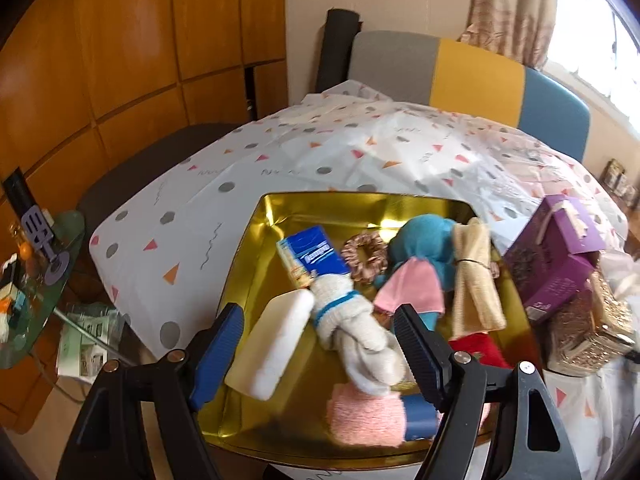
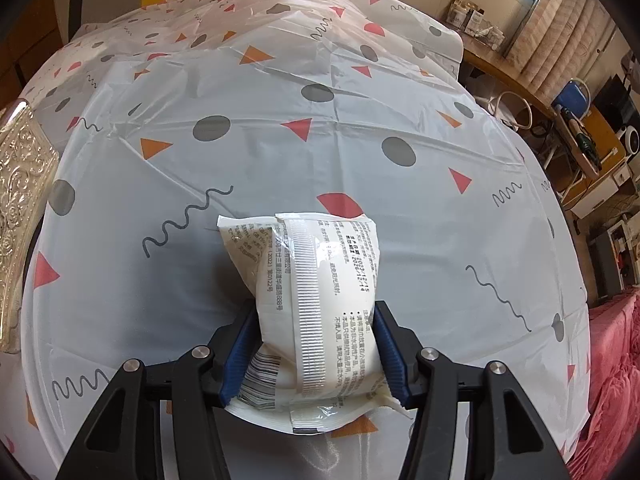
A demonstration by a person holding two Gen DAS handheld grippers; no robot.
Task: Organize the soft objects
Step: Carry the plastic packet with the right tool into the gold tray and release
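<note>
1. Your left gripper (image 1: 320, 344) hangs wide open and empty over the gold tray (image 1: 256, 280) of soft items.
2. Your right gripper (image 2: 312, 348) pinches a white packet (image 2: 316, 300) above the tablecloth (image 2: 240, 152).

free: tablecloth (image 1: 360, 152) beyond gold tray (image 1: 256, 256) | blocked: purple box (image 1: 556, 252), ornate box (image 1: 592, 332), seemingly touching

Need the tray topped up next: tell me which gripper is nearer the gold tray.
Left. The left gripper hangs open right above the gold tray; the right gripper is clamped on a white packet over bare tablecloth.
</note>
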